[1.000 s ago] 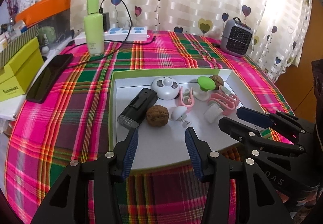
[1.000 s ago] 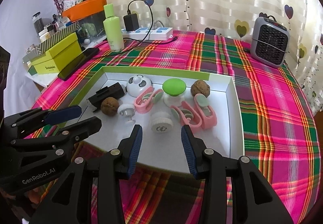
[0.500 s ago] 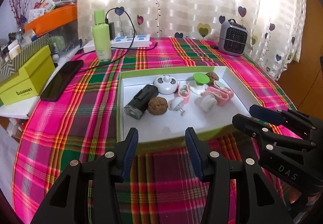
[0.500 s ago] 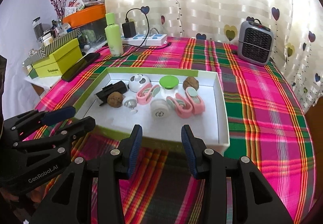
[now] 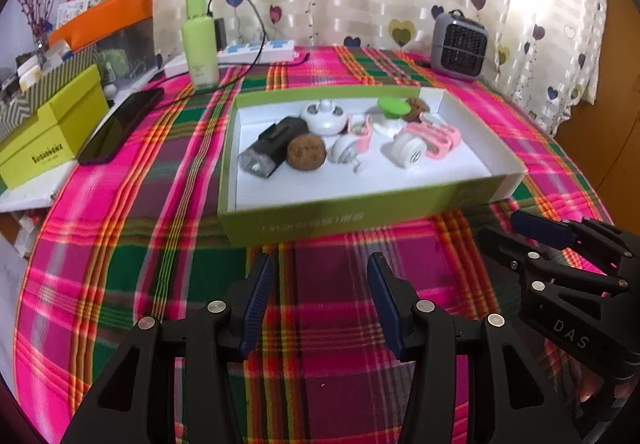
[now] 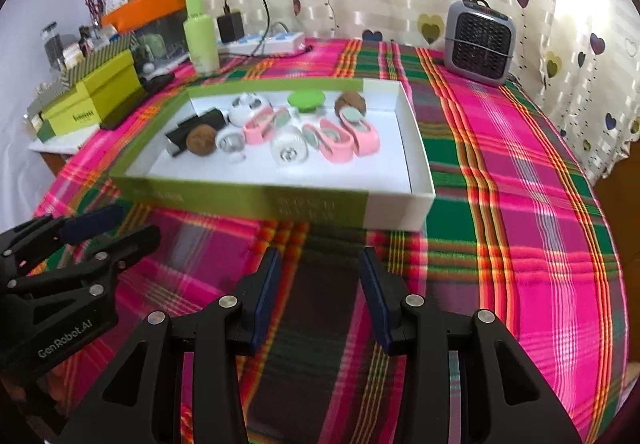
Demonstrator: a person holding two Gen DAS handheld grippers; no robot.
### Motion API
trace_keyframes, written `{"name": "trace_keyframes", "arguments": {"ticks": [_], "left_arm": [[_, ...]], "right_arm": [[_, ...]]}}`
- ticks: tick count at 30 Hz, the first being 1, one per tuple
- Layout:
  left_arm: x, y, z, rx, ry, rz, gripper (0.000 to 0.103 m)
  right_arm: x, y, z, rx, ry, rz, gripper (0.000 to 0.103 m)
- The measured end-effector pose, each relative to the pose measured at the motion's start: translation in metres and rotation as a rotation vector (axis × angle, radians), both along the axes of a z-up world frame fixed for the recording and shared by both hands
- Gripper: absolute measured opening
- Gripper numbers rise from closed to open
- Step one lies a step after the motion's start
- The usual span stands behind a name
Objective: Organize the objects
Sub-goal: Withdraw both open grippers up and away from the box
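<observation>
— That plaid tablecloth (image 5: 120, 244)?
— Woven cloth, matt and soft-looking.
— The tray (image 5: 360, 212)?
— Cardboard, smooth; green outside, white inside.
— What's in it?
— A rough brown walnut (image 5: 306, 153), and glossy pink plastic clips (image 6: 340, 136).
— The heater (image 6: 480, 40)?
— Grey plastic, dark grille.

A shallow green-and-white box (image 5: 352, 210) sits on a pink, green and red plaid tablecloth (image 5: 132, 244), holding a black device (image 5: 276, 146), a brown walnut (image 5: 306, 152), a white round gadget (image 5: 325, 116), a green-topped piece (image 5: 394, 107) and pink clips (image 5: 434, 136). Near the camera, the left gripper (image 5: 320, 286) hangs over bare cloth short of the box, jaws apart and empty. The right gripper (image 5: 520, 230) reaches in from the right, also empty. Far back stand a green bottle (image 5: 199, 40), a power strip (image 5: 258, 53) and a small grey heater (image 5: 460, 41); a dark phone (image 5: 120, 126) lies at left.
</observation>
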State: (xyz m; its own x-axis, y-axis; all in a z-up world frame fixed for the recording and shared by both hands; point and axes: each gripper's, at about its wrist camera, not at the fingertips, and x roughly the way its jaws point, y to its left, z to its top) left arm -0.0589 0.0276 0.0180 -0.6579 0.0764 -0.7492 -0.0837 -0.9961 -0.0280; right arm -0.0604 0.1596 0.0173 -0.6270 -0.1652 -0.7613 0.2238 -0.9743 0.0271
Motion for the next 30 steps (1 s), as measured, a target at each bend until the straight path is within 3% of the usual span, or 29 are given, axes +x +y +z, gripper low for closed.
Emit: {"name": "trace_keyframes", "arguments": {"ticks": [10,13,18,30], "left_arm": [[-0.003,-0.005,-0.01,0.008,-0.038,0.025,0.052],[-0.004,-0.003,-0.01,0.006,-0.041,0.02,0.059],[-0.005,0.001,-0.011,0.0,-0.046,0.017,0.064],[-0.007,0.004,-0.012,-0.025,-0.048,0.02,0.065]], "right_arm": [[-0.001,0.001,-0.007,0.045,-0.022,-0.03,0.042],[-0.003,0.004,-0.009,0.055,-0.03,-0.055,0.062],[-0.004,0.007,-0.009,0.044,-0.035,-0.06,0.063],[-0.005,0.009,-0.009,0.041,-0.04,-0.078,0.067]]}}
